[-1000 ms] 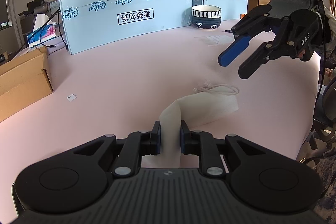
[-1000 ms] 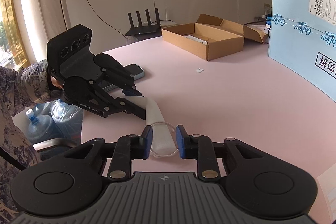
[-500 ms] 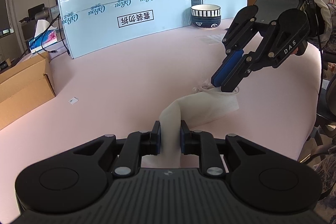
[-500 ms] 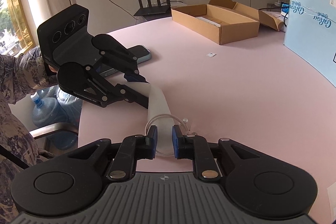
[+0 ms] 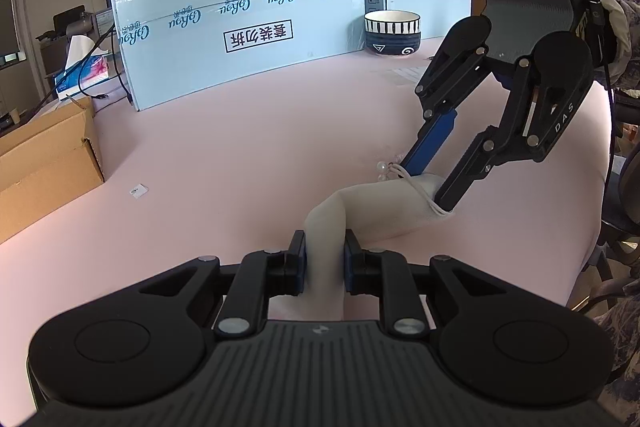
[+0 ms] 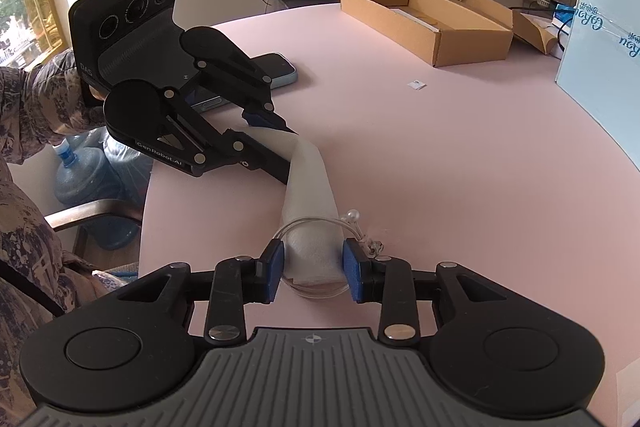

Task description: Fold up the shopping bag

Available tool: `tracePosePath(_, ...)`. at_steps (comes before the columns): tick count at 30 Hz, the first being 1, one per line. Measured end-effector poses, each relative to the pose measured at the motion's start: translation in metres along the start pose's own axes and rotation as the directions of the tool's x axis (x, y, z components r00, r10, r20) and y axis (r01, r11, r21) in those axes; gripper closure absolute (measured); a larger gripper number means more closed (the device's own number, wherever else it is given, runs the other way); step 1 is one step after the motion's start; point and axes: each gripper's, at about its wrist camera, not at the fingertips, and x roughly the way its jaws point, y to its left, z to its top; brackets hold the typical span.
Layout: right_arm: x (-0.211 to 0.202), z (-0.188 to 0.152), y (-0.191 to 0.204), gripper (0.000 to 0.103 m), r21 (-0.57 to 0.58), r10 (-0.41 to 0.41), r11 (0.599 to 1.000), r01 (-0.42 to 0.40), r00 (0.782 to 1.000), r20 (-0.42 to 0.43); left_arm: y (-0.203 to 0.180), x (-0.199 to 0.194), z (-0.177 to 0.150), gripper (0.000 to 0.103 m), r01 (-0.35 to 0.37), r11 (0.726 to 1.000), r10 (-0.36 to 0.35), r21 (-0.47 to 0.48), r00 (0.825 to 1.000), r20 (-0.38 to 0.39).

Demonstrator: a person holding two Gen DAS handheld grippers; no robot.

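The white fabric shopping bag, folded into a narrow strip, lies on the pink table; left gripper pinches its seven-o'clock end, seemingly anchoring it; right gripper straddles the corded end, jaws spread, not yet squeezing.

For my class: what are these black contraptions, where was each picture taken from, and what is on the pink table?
They are hand-held claws, one in each of a person's hands, each carrying its own camera looking along its fingers. The left camera shows the left claw shut on one end of a folded white shopping bag; the right claw straddles the corded end. The right camera shows the right claw, with small gaps beside the bag. Also on the table: a phone, a cardboard box and a striped bowl.
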Motion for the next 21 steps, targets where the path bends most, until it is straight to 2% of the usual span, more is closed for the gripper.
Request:
tracePosePath(10, 0.005, 0.0, 0.006, 0.067, -0.05, -0.025, 0.998, 0.025, 1.0, -0.011, -0.001, 0.0, 0.001, 0.087, 0.003, 1.0, -0.003, -0.003, 1.0, -0.006)
tracePosePath(12, 0.006, -0.002, 0.006, 0.062, -0.037, -0.016, 0.999, 0.016, 1.0, -0.012, 0.0, 0.0, 0.001, 0.087, 0.004, 1.0, -0.004, -0.007, 1.0, -0.006)
tracePosePath(13, 0.007, -0.003, 0.006, 0.052, -0.03, -0.007, 1.0, 0.006, 1.0, -0.013, 0.0, 0.0, 0.001, 0.087, 0.003, 1.0, -0.004, -0.007, 1.0, -0.006)
tracePosePath(14, 0.007, -0.004, 0.009, 0.049, -0.039, -0.013, 0.999, 0.013, 1.0, -0.007, 0.0, 0.0, 0.001, 0.087, 0.002, 1.0, -0.002, -0.007, 1.0, -0.006)
tracePosePath(16, 0.008, -0.008, 0.016, 0.05, -0.065, -0.034, 0.997, 0.035, 0.999, 0.008, -0.001, 0.0, 0.001, 0.087, 0.002, 1.0, -0.002, -0.008, 1.0, -0.006)
tracePosePath(21, 0.002, -0.007, 0.005, 0.052, 0.053, -0.012, 0.999, 0.011, 1.0, 0.021, 0.001, 0.0, 0.001, 0.087, 0.008, 1.0, -0.008, -0.012, 1.0, -0.009)
